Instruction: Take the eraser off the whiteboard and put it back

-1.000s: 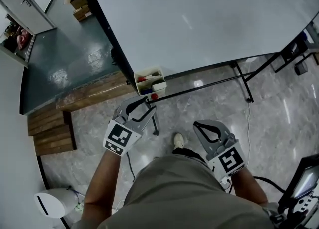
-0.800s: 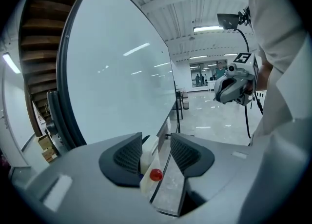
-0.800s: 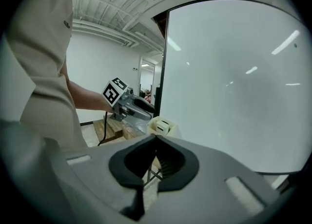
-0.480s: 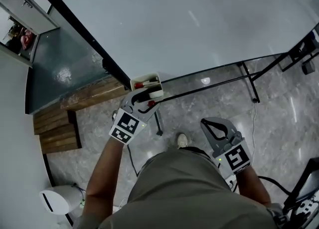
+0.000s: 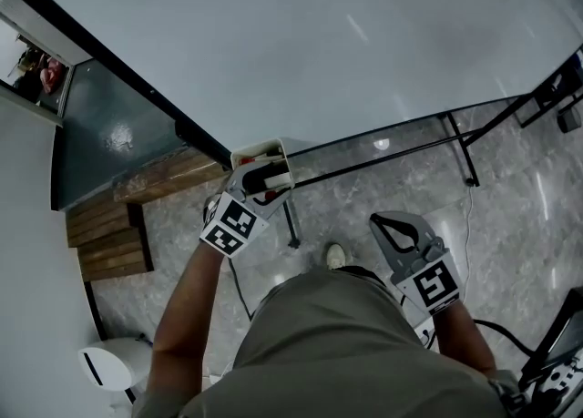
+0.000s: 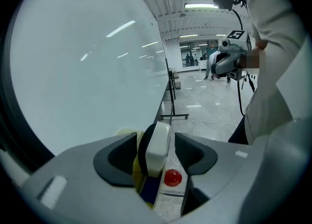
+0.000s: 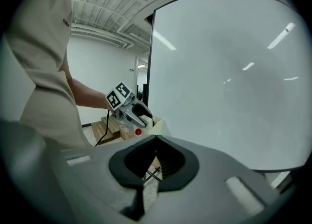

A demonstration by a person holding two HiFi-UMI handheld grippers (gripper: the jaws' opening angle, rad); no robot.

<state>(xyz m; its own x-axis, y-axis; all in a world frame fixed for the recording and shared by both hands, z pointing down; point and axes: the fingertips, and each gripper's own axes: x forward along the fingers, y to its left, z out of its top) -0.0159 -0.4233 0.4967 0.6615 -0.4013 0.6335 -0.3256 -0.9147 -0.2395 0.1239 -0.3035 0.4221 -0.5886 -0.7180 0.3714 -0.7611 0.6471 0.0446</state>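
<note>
So the whiteboard fills most of what we see, and all the action is at its lower left corner, where the little cream tray hangs. Our left gripper has dropped in at that corner over the last second, and its jaws have just been opening to full spread. The eraser stands on edge in the tray, right between them. There's a clear gap on one side, and the felt side may brush the other pad, hard to say. Nothing's gripped yet, so it looks like we're lining up the grab. Our right gripper hangs well below the whiteboard, jaws together, empty. A red marker cap sits just beside the eraser.
</note>
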